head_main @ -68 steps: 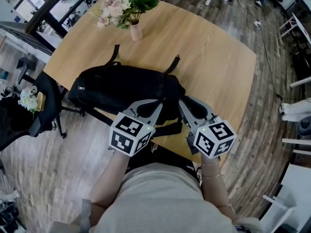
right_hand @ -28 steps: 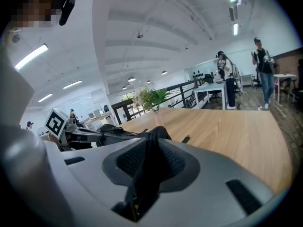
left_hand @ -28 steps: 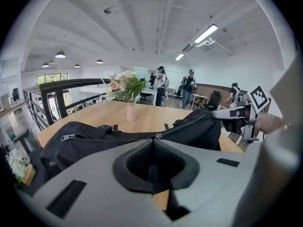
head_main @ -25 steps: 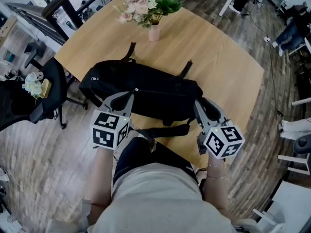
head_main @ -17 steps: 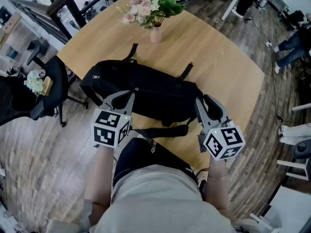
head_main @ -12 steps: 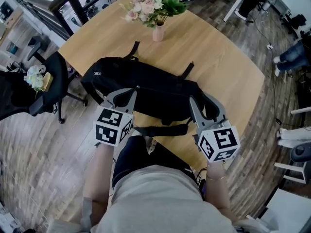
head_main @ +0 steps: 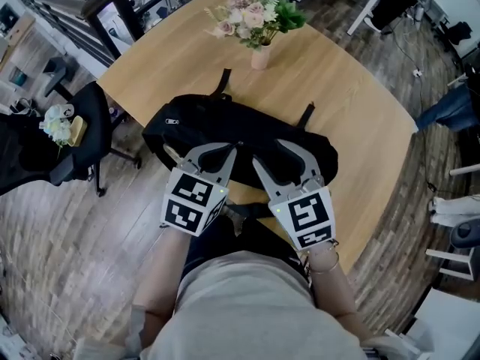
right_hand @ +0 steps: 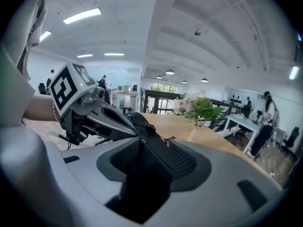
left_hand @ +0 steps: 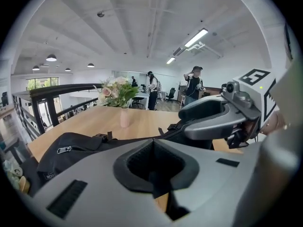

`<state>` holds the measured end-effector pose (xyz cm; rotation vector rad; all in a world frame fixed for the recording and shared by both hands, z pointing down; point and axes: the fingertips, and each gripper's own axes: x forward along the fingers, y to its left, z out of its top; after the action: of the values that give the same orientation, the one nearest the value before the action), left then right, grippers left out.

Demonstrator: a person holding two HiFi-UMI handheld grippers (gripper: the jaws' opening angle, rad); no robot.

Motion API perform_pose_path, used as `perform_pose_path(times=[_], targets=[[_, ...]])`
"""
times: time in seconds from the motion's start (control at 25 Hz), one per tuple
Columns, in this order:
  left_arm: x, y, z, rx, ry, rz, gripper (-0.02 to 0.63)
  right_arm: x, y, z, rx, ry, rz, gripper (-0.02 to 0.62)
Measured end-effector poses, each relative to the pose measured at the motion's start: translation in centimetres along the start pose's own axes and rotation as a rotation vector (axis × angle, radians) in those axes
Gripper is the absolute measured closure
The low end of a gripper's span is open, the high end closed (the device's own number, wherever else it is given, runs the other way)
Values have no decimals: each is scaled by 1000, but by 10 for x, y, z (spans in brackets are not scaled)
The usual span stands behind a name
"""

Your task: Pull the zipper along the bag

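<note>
A black backpack (head_main: 240, 133) lies on its side on the round wooden table (head_main: 341, 77). My left gripper (head_main: 237, 145) is at the middle of the bag's top seam. In the right gripper view its tips (right_hand: 138, 137) meet on a small silver zipper pull, so it is shut on that. My right gripper (head_main: 268, 151) sits just right of it, also over the bag's middle. Its jaws are opening, and black bag fabric (right_hand: 156, 150) lies between them without being pinched. The left gripper view shows the right gripper's fingers (left_hand: 208, 126) spread.
A pink vase of flowers (head_main: 260, 55) stands on the table behind the bag. A second zipper pull (head_main: 172, 121) shows near the bag's left end. A black chair (head_main: 71, 152) stands to the left of the table. People stand far off in the office.
My right gripper has come from the bag's right end to its middle, beside the left gripper, and its jaws have spread. The left gripper keeps its place on the seam.
</note>
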<state>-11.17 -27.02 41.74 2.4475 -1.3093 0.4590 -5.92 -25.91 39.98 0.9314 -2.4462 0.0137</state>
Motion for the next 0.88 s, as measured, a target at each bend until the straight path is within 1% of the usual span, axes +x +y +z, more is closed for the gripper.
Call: perform_pose_path(times=[0.2,0.24,0.28,0.36,0.44,0.52,0.56,0.6,0.68,0.76,0.88], targets=[[1,2,-4,18,18,-79,588,30,12,-9,-171,162,38,367],[1,2,-4,20,19,-88,588,34,14,-12,-193,188,47,340],[1,3,-5,21,19,-96,588,38,16,-15,-209,212,57,331],[1,2,-6,24,18,-113,589,42,20,-24,-233,262,78,336],[1,2,-6,34,21,-127,589,45,21,-33,-261,305,79,369],[1,2,-7,43,27,-136,589,48,20,-38,-292,328,62,392],[2,2,-7,47,29,-138,589,49,19,-39,-307,335,50,419],[2,2,-6,50,30,-140,589,49,18,-39,-321,337,37,471],[4,3,-4,57,28,-142,589,48,15,-37,-334,325,10,544],[5,4,-1,62,26,-140,589,47,12,-34,-326,301,-14,561],[6,6,1,49,22,-143,588,45,10,-31,-300,273,-25,565]])
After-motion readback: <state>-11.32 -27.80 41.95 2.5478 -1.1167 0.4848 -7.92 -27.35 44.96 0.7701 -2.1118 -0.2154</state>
